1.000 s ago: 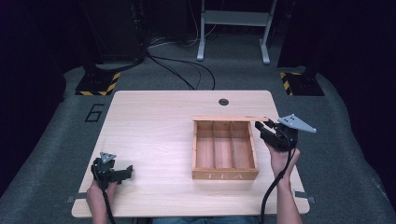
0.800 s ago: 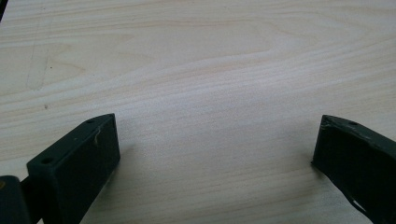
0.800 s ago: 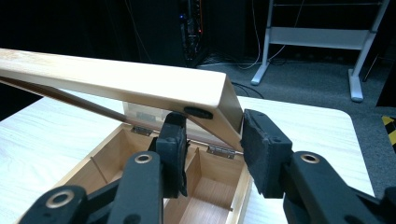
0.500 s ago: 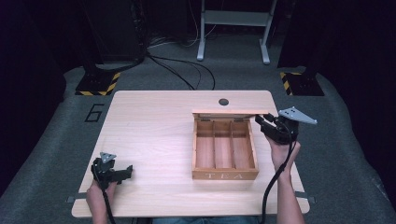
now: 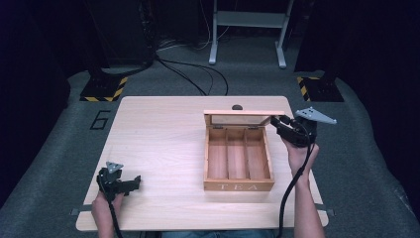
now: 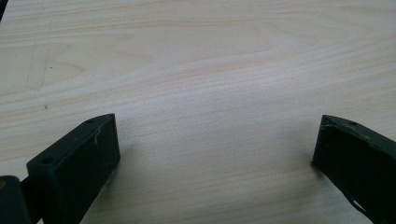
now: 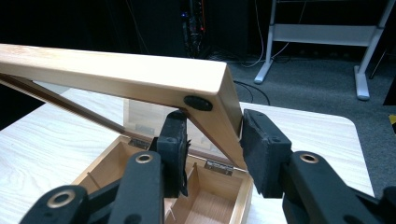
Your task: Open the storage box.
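A wooden tea box [image 5: 238, 185] marked TEA sits right of the table's middle, with three empty compartments. Its windowed lid [image 5: 243, 116] stands raised near upright over the back hinges. My right gripper [image 5: 275, 122] is shut on the lid's right edge. In the right gripper view the lid frame [image 7: 116, 74] slants between the two pads [image 7: 173, 140], and my right gripper [image 7: 212, 140] pinches its side rail. My left gripper [image 5: 134, 181] rests low at the table's front left, far from the box. In the left gripper view my left gripper [image 6: 215, 144] is open over bare wood.
The light wooden table [image 5: 158, 134] has a dark round grommet [image 5: 237, 107] just behind the box. On the floor beyond are black cables [image 5: 198, 79], a white stand [image 5: 247, 29] and two yellow-black striped bases [image 5: 104, 89].
My right gripper has swung the lid up and back, from a half-raised slant to near upright. The left gripper has stayed still.
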`<state>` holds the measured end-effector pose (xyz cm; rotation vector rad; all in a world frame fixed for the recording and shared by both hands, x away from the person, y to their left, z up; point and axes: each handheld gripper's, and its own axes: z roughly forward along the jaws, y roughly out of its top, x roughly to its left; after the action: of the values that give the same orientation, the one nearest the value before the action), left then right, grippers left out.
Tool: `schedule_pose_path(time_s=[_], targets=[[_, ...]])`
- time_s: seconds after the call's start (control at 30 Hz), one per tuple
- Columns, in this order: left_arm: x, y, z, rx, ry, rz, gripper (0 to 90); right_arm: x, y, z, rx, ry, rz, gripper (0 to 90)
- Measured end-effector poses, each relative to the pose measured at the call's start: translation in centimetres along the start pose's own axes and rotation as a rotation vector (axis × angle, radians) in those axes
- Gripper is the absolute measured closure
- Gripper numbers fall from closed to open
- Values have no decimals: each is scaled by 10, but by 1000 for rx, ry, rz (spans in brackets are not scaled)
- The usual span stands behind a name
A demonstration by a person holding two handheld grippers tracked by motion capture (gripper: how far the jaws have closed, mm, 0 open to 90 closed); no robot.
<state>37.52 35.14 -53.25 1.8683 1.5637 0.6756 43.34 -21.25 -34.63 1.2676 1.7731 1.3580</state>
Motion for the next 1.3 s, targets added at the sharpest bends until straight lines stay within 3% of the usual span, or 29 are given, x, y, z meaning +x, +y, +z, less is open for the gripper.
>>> schedule_pose_path(time_s=[1.3], targets=[[0, 0, 0, 1, 0, 1, 5, -1, 1, 1, -3, 6, 0, 612]])
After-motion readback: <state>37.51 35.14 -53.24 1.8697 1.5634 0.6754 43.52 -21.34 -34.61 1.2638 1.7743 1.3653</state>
